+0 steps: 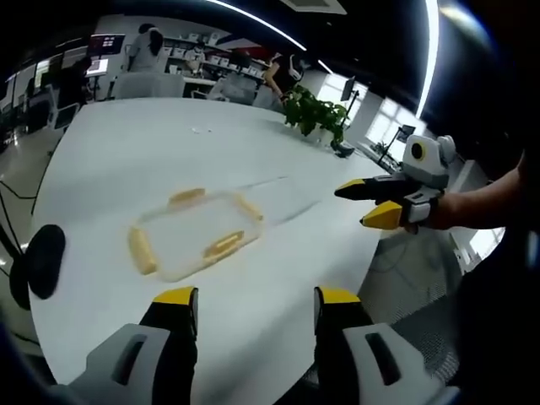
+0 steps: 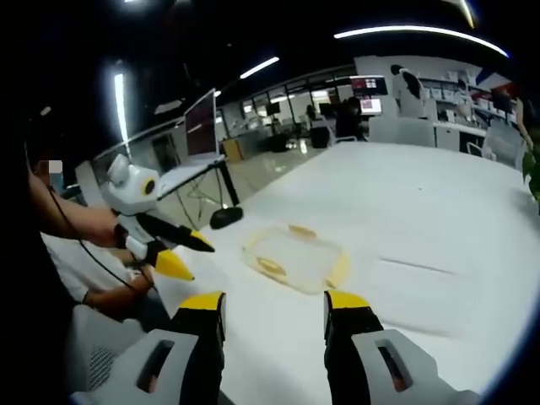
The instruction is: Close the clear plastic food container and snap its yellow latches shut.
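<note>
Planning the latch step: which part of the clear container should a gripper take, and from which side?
Judgement: take one yellow latch on a long rim of the clear container, coming down from above. The container lies low and flat on the white table, so its walls offer little to pinch. Both the left gripper and right gripper are open and clear of it.

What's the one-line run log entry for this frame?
container: on white table, lid on, yellow latches state unclear | left claw: open, off container | right claw: open, off container | phase: pre-contact

no readable text, labels or numbers anywhere
</note>
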A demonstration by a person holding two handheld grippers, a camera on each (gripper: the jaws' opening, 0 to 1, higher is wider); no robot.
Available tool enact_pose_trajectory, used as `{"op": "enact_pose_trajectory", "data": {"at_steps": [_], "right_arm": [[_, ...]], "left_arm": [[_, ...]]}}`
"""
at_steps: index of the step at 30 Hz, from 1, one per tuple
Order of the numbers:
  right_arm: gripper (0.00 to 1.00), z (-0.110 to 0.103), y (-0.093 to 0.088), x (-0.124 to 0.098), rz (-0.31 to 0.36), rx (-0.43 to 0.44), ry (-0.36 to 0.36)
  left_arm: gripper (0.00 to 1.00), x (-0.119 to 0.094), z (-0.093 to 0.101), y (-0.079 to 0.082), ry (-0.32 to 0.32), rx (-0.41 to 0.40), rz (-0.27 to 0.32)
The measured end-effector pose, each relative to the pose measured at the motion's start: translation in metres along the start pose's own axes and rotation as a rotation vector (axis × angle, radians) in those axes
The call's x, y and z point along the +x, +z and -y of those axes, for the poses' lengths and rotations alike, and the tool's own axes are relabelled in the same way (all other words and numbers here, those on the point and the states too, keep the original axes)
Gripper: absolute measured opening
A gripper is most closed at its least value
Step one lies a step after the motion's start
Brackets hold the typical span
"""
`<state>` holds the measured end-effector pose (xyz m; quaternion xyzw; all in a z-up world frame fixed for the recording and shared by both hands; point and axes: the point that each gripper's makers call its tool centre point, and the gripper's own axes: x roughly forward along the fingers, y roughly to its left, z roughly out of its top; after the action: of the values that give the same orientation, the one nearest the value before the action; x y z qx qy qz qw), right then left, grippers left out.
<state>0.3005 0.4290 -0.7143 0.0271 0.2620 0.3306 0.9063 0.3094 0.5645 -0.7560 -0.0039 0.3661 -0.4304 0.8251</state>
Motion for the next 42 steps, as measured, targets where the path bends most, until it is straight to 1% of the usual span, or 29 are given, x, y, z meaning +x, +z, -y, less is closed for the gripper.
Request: {"op": "enact_pose_trajectory", "data": {"at_steps": [6, 9, 15, 22, 25, 33, 37, 42], "right_arm": [[0.46, 0.0, 0.002, 0.005, -0.007, -0.011, -0.007], [0.45, 0.0, 0.002, 0.008, -0.012, -0.012, -0.002], [0.45, 0.0, 0.003, 0.015, -0.023, -0.031, 0.008], [0.45, 0.007, 0.009, 0.021, -0.019, -0.029, 0.016], [0.45, 0.01, 0.012, 0.023, -0.008, -0.013, 0.019], [0.44, 0.017, 0.01, 0.031, -0.02, -0.027, 0.023], [0.44, 0.021, 0.008, 0.035, -0.035, -0.044, 0.029], [0.44, 0.025, 0.009, 0.04, -0.032, -0.045, 0.035]], "left_arm": [[0.53, -0.001, -0.011, 0.002, -0.004, 0.03, -0.006], [0.53, -0.002, -0.016, 0.004, -0.009, 0.03, -0.011], [0.53, -0.002, -0.022, 0.007, 0.004, 0.044, -0.011], [0.52, 0.001, -0.028, 0.005, 0.013, 0.069, -0.035], [0.52, 0.003, -0.03, 0.004, 0.012, 0.081, -0.044], [0.52, 0.007, -0.037, 0.002, 0.013, 0.125, -0.074], [0.51, 0.01, -0.044, 0.004, 0.013, 0.136, -0.08], [0.51, 0.013, -0.051, 0.003, 0.018, 0.144, -0.095]]}}
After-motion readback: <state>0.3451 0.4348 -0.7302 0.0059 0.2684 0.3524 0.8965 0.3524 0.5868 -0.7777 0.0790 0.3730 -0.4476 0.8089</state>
